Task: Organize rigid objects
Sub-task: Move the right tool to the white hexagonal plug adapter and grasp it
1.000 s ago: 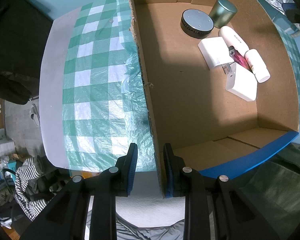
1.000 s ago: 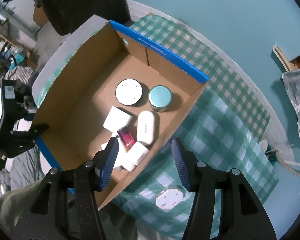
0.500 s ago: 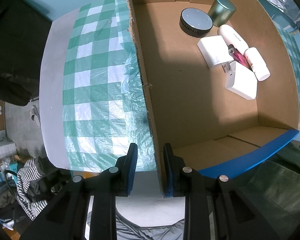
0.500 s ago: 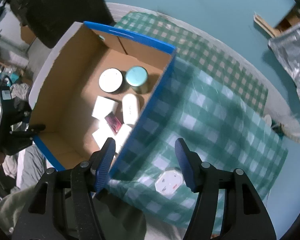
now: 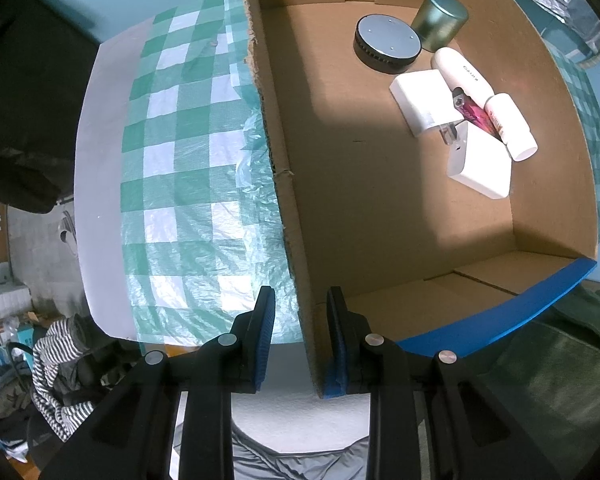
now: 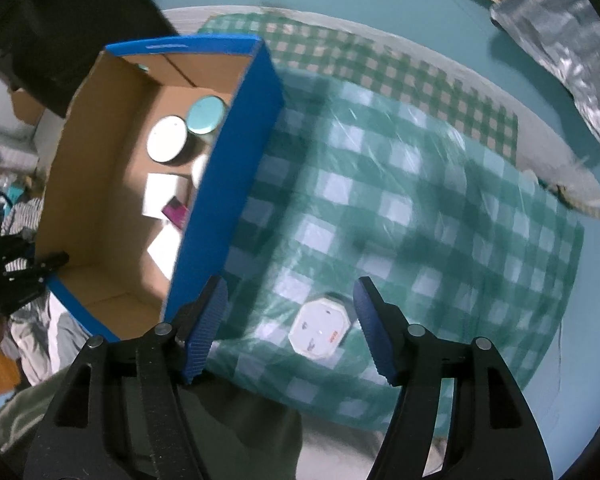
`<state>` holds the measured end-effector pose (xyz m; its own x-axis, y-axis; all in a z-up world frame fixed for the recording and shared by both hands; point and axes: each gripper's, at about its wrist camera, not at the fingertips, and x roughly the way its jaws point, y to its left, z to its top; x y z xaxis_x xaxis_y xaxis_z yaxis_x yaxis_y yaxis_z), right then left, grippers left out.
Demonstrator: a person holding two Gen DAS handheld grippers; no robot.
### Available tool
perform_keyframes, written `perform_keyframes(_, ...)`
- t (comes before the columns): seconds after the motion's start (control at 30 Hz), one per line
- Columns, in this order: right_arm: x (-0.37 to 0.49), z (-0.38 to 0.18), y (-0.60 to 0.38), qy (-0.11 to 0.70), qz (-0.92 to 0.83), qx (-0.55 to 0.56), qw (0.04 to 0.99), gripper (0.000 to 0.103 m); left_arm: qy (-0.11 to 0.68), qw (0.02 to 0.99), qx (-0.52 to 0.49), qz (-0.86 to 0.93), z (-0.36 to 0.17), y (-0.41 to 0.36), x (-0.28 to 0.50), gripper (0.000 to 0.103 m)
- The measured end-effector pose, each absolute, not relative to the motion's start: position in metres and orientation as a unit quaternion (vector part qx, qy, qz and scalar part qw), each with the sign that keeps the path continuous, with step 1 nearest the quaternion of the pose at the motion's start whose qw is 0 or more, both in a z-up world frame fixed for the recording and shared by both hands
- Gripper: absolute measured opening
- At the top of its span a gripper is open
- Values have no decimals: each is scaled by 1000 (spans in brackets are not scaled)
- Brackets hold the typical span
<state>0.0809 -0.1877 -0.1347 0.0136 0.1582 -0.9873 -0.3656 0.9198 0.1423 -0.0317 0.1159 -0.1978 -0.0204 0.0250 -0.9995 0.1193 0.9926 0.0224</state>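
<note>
My left gripper (image 5: 300, 312) is shut on the near wall of the cardboard box (image 5: 288, 184), by its blue-edged corner. Inside the box lie a black round speaker (image 5: 388, 42), a green tin (image 5: 440, 20), a white bottle (image 5: 462, 74), two white chargers (image 5: 480, 164), a pink item (image 5: 474, 112) and a small white tube (image 5: 512, 128). My right gripper (image 6: 290, 308) points down over the checkered cloth (image 6: 420, 208), its jaws opening. A white octagonal plug adapter (image 6: 320, 330) lies on the cloth below and between the fingers, untouched.
The box's blue outer wall (image 6: 228, 184) stands just left of my right gripper. The cloth hangs over the table's near edge. A silver foil bag (image 6: 560, 32) and a rope (image 6: 588, 208) lie at the far right. Striped clothing (image 5: 60, 360) is on the floor.
The right gripper has swung from above the box's contents to over the cloth, rolled, and spread its jaws wider; the plug adapter now lies between its fingers. The left gripper has stayed put.
</note>
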Motion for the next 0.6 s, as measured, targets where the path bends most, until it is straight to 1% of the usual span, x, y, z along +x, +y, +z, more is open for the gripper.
perform_keyframes(0.23, 71, -171, -212, 705, 146, -61, 691, 67, 714, 698, 49, -33, -199, 116, -31, 26)
perform_keyframes(0.4, 64, -207, -227, 732, 124, -19, 670, 67, 714, 698, 49, -33, -200, 116, -31, 26)
perform_keyframes(0.6, 60, -236, -236, 743, 97, 28, 661, 67, 713, 698, 49, -33, -200, 117, -31, 26)
